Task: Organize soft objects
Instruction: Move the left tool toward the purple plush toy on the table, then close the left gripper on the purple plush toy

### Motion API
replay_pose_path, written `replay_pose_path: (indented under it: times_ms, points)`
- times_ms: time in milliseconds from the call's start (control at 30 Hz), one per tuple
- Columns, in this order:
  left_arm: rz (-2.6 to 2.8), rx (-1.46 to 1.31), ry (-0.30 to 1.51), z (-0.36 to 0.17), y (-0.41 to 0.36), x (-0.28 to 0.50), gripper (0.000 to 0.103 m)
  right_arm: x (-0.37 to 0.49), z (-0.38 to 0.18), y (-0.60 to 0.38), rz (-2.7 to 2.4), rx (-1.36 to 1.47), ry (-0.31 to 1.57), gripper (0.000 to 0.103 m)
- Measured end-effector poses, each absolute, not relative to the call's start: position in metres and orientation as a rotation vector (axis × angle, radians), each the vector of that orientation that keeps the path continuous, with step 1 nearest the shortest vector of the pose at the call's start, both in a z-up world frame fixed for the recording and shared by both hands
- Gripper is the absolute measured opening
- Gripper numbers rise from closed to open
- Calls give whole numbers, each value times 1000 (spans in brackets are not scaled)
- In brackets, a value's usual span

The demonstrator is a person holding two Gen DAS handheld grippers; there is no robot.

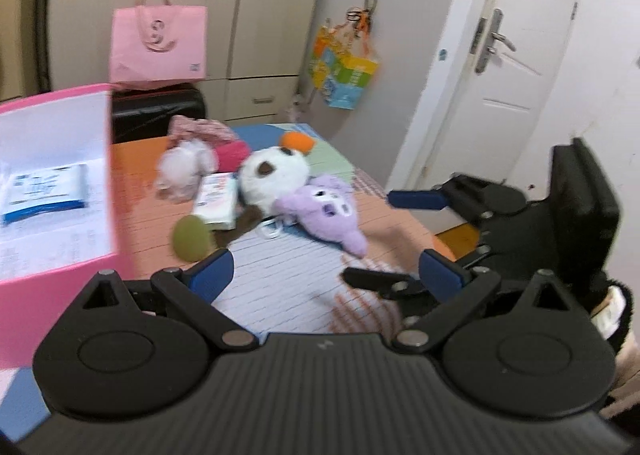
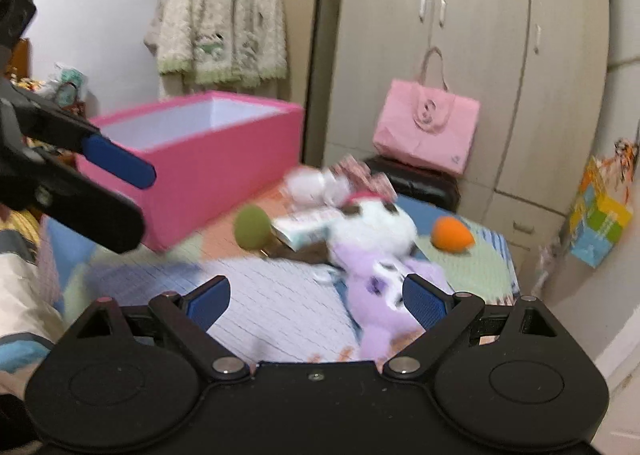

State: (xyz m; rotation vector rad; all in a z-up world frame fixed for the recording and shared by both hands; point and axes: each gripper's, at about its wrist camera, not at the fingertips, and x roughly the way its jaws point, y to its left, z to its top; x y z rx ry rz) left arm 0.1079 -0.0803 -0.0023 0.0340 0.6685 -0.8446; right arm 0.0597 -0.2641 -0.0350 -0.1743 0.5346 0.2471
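Two wrist views of a bed [image 1: 280,279] covered with a patchwork sheet. In the left wrist view the left gripper [image 1: 326,269] filled the lower frame with its blue-padded fingers [image 1: 210,273] spread wide and nothing between them; the right gripper [image 1: 420,227] entered from the right edge, its fingers likewise released and empty. The soft objects lay clustered at the centre of that frame: a purple plush toy [image 1: 326,213] lay just right of and touching a large white plush toy [image 1: 276,175], with a small white fluffy toy [image 1: 184,169] to the left, a green ball [image 1: 191,238] at the lower left of the cluster, an orange ball [image 1: 297,142] above the white plush, and a flat printed packet [image 1: 216,199] between the fluffy toy and the white plush. A pink box [image 1: 60,215], open-topped with a white lining, occupied the left edge of the frame. In the right wrist view the right gripper [image 2: 318,301] spanned the bottom, its right finger just beside the purple plush toy [image 2: 384,295], while the left gripper [image 2: 80,191] crossed the left edge in front of the pink box [image 2: 208,171]. A pink tote bag [image 2: 426,135] rested on a dark stool [image 2: 420,183] before the wardrobe [image 2: 480,55] at upper right. Both views were motion-blurred.
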Motion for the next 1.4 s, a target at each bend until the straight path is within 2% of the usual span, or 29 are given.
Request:
replay_pose_path:
  times_ms: [300, 533, 667, 1067, 1400]
  points:
    - [-891, 45, 639, -30, -139, 146, 97, 107, -70, -295, 198, -104, 678, 95]
    - [-909, 109, 561, -46, -176, 167, 92, 124, -78, -306, 155, 3, 660, 95]
    - [-924, 83, 610, -54, -188, 183, 86, 128, -84, -308, 153, 8, 664, 94]
    - [-925, 39, 707, -66, -194, 198, 86, 115, -84, -335, 140, -45, 642, 91]
    - [-877, -12, 767, -81, -203, 201, 85, 123, -92, -312, 200, -51, 603, 84]
